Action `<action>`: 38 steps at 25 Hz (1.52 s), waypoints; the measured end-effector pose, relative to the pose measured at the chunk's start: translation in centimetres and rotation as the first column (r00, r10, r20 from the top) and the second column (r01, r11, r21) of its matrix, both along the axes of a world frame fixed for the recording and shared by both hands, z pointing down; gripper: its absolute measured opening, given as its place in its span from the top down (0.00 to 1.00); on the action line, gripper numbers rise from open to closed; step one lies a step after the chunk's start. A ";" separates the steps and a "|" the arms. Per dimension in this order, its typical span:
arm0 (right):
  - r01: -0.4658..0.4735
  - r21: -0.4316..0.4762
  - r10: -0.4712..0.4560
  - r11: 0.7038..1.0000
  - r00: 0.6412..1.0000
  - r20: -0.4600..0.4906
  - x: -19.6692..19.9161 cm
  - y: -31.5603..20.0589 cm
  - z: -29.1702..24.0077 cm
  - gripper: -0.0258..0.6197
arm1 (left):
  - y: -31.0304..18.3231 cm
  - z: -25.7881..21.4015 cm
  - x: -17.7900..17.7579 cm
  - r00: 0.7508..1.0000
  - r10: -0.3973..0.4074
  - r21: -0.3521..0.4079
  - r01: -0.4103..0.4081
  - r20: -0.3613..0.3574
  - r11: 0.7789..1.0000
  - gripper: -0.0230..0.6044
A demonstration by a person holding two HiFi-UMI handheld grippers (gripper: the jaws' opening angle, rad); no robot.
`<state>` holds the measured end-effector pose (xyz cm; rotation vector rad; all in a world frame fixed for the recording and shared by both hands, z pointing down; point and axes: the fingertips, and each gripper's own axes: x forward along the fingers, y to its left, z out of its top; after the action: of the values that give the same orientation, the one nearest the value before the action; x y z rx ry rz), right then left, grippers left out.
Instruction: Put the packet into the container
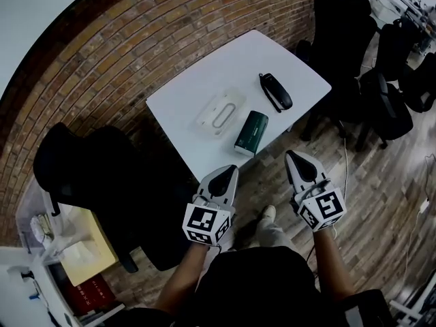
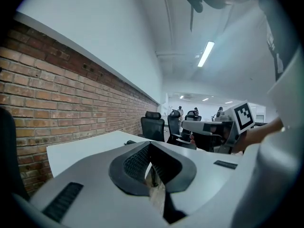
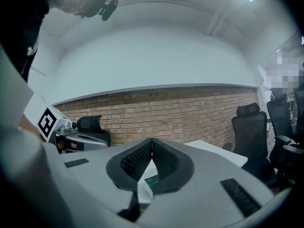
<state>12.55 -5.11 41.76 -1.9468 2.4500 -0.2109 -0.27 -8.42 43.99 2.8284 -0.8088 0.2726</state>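
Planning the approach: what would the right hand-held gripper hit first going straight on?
Likely the brick wall: the right hand-held gripper seems aimed above the table and green packet; depth unclear.

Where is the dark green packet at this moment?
In the head view, the dark green packet lies on the white table near its front edge. It is just right of the white container, with the black case beyond it.

Your head camera looks steeply down from well back; cameras on your left gripper (image 1: 232, 170) and right gripper (image 1: 291, 155) face roughly level toward the table (image 1: 272, 53), shared by all views.
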 end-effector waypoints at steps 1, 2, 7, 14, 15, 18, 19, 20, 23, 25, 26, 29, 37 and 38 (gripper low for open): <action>0.011 0.005 -0.011 1.000 1.000 0.002 0.6 -0.6 -0.1 0.95 | -0.6 -0.1 0.5 1.000 -0.010 0.003 0.010 0.002 1.000 0.97; 0.022 0.010 -0.022 1.000 1.000 0.005 1.1 -1.2 -0.2 0.95 | -1.2 -0.2 0.9 1.000 -0.021 0.006 0.021 0.005 1.000 0.97; 0.058 0.019 -0.058 0.998 0.998 0.017 3.3 -3.3 -0.2 0.95 | -3.2 -0.3 2.5 0.998 -0.068 0.017 0.067 0.018 0.998 0.97; 0.094 -0.001 -0.094 0.996 0.995 0.033 5.0 -5.7 0.9 0.95 | -5.1 0.1 3.3 0.992 -0.122 0.015 0.122 0.035 0.992 0.97; 0.100 -0.003 -0.099 0.995 0.994 0.035 5.0 -5.9 1.1 0.95 | -5.2 0.2 3.3 0.991 -0.126 0.012 0.125 0.043 0.992 0.97; 0.113 -0.016 -0.112 0.993 0.993 0.038 4.9 -7.1 1.3 0.95 | -6.1 0.4 3.1 0.989 -0.140 0.009 0.139 0.053 0.990 0.97; 0.114 -0.020 -0.113 0.993 0.993 0.041 4.9 -7.6 1.4 0.95 | -6.4 0.3 3.1 0.988 -0.142 0.011 0.142 0.053 0.990 0.97; 0.114 -0.022 -0.113 0.993 0.993 0.043 4.9 -8.0 1.5 0.95 | -6.8 0.3 3.0 0.988 -0.142 0.012 0.142 0.055 0.990 0.97; 0.112 -0.026 -0.111 0.993 0.993 0.041 4.5 -9.4 1.7 0.95 | -8.1 0.7 2.6 0.989 -0.138 0.009 0.137 0.058 0.990 0.97; 0.108 -0.028 -0.107 0.994 0.993 0.038 4.2 -10.5 1.7 0.95 | -9.2 1.0 2.4 0.989 -0.135 0.005 0.135 0.052 0.991 0.97; 0.104 -0.029 -0.103 0.994 0.994 0.036 4.0 -11.1 1.7 0.95 | -9.8 1.2 2.3 0.990 -0.133 0.004 0.133 0.049 0.991 0.97; 0.100 -0.029 -0.099 0.995 0.995 0.018 3.7 -12.9 1.5 0.95 | -11.6 1.5 2.1 0.991 -0.124 0.001 0.124 0.041 0.992 0.97; 0.090 -0.031 -0.091 0.995 0.995 -0.034 2.2 -17.4 0.4 0.95 | -16.1 1.0 1.1 0.995 -0.103 0.000 0.103 -0.019 0.995 0.97; 0.090 -0.035 -0.092 0.995 0.995 -0.041 2.0 -17.7 0.5 0.95 | -16.5 0.9 1.0 0.995 -0.099 0.000 0.099 -0.030 0.995 0.97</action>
<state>14.57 -22.83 42.30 -1.8731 2.5817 -0.2145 0.78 -24.92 44.89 2.7768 -0.9392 0.2148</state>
